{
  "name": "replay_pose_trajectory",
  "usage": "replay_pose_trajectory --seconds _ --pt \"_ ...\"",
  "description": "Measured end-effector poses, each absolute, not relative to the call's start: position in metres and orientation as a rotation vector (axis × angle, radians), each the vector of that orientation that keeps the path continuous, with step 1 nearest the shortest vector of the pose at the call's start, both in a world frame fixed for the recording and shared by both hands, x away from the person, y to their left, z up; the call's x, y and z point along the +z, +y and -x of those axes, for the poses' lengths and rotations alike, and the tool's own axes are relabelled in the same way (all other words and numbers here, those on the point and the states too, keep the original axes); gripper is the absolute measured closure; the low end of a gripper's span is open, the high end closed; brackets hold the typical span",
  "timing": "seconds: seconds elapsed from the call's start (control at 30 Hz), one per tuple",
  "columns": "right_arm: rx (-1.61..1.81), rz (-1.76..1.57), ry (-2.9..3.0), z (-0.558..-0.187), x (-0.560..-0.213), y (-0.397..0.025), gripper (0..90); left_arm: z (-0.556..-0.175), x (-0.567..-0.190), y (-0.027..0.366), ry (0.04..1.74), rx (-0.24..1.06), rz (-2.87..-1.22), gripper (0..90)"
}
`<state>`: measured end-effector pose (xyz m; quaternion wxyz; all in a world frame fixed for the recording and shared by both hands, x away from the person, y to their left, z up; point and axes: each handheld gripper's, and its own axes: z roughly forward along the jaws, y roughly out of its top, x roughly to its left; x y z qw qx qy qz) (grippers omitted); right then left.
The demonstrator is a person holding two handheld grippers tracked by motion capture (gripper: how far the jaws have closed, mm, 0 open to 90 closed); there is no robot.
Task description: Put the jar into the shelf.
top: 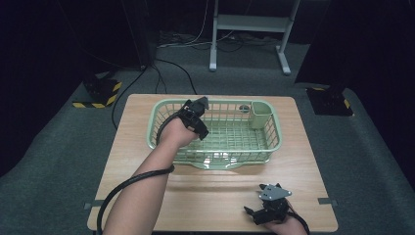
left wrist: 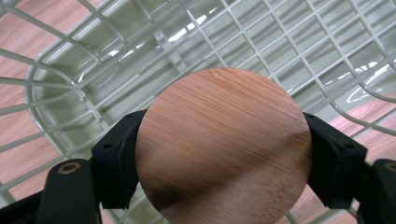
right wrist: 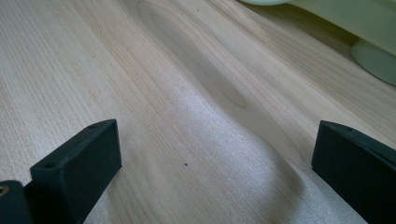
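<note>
Over the rear left part of the green basket (top: 266,147), the left claw (top: 201,104) grips a round wooden disc (left wrist: 223,145) by its edges, one jaw on each side. Basket mesh lies directly beneath the disc. Near the basket's front right, on the desk (top: 215,191), rests the right claw (top: 258,199), jaws spread wide with nothing between them. A green cup (top: 261,114) occupies the basket's rear right corner.

Disc (left wrist: 224,144): bamboo-look wood, fine straight grain, smooth matt. Basket (left wrist: 116,65): pale green plastic lattice, glossy, throws highlights. Surface (right wrist: 177,93): light wood grain, satin sheen. Jaws on both grippers: black matt plastic. Floor (top: 58,147): grey carpet, rough.
</note>
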<state>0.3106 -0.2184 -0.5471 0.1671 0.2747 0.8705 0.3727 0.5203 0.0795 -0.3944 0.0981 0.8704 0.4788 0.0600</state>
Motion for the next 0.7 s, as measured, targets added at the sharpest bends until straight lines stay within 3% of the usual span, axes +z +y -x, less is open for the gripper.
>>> replay_pose_trajectory --seconds 0.7 --pt "1.068 -0.781 2.477 -0.3106 -0.547 -0.2189 1.0 -0.5257 -0.4043 0.0789 1.434 0.142 -2.578 24.1"
